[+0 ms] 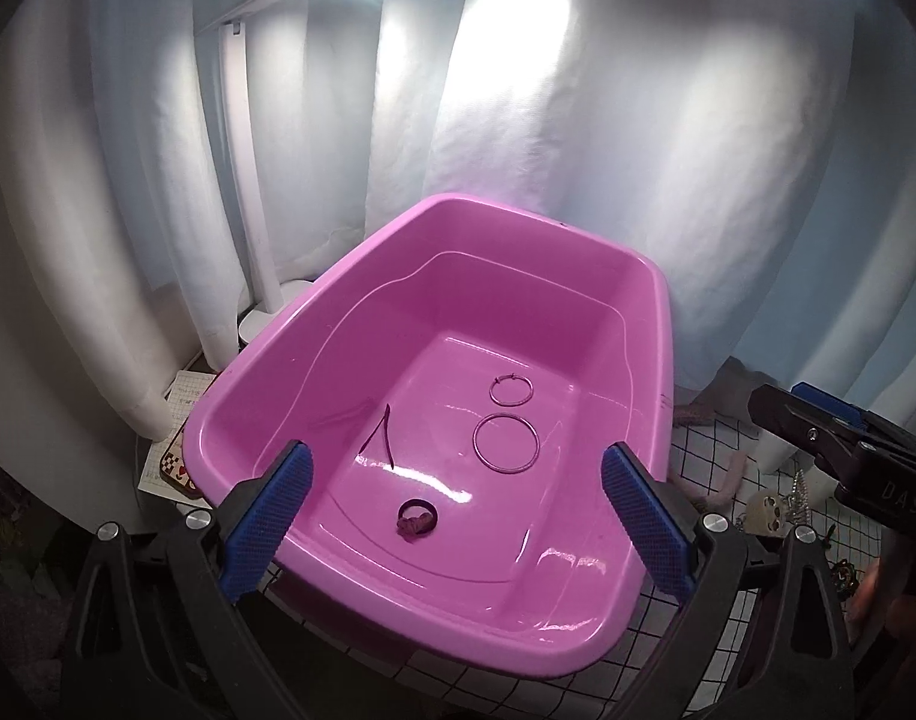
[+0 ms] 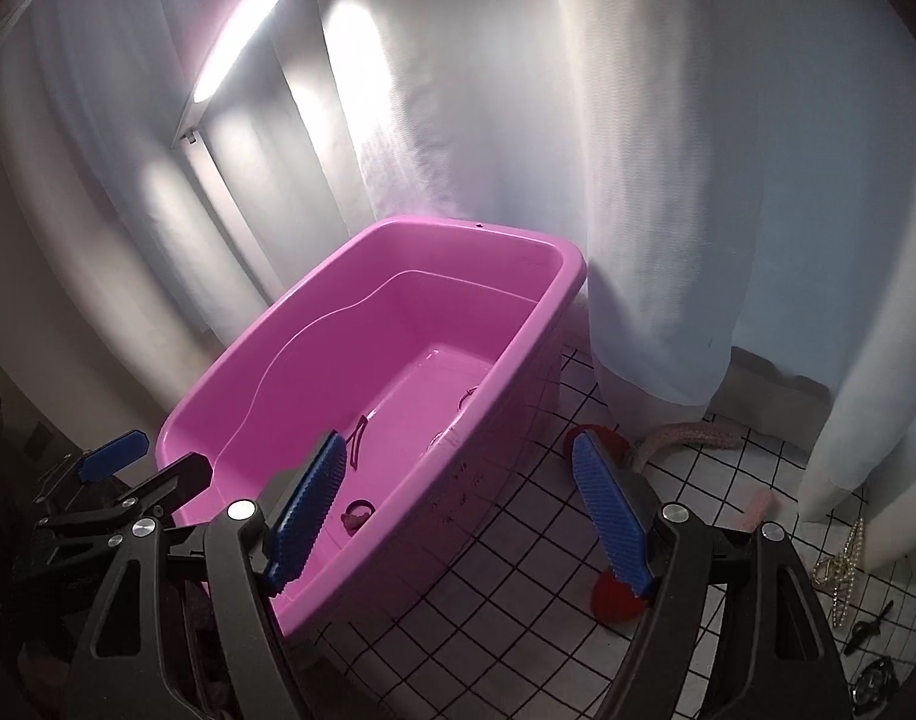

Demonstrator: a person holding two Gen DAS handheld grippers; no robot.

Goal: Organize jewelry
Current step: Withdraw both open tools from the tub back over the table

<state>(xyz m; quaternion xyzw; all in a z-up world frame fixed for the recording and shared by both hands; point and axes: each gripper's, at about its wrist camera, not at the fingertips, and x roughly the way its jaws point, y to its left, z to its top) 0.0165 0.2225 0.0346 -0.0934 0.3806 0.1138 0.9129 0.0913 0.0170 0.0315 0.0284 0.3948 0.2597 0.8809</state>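
Between the blue pads, both the left gripper (image 1: 458, 501) and the right gripper (image 2: 458, 516) stand wide open, holding nothing. Inside the pink tub (image 1: 517, 624) I count two hoops (image 1: 505, 442), one bent clip (image 1: 381, 435) and one scrunchie (image 1: 416, 519). Next pick probably lies rightward: the pearl chain (image 2: 844, 564); approach low, pinch it mid-strand.

Your left gripper (image 1: 456, 516) and right gripper (image 2: 458, 516) match: black frames, silver screws, blue ribbed pads (image 1: 272, 510) (letters "DAS" on one).
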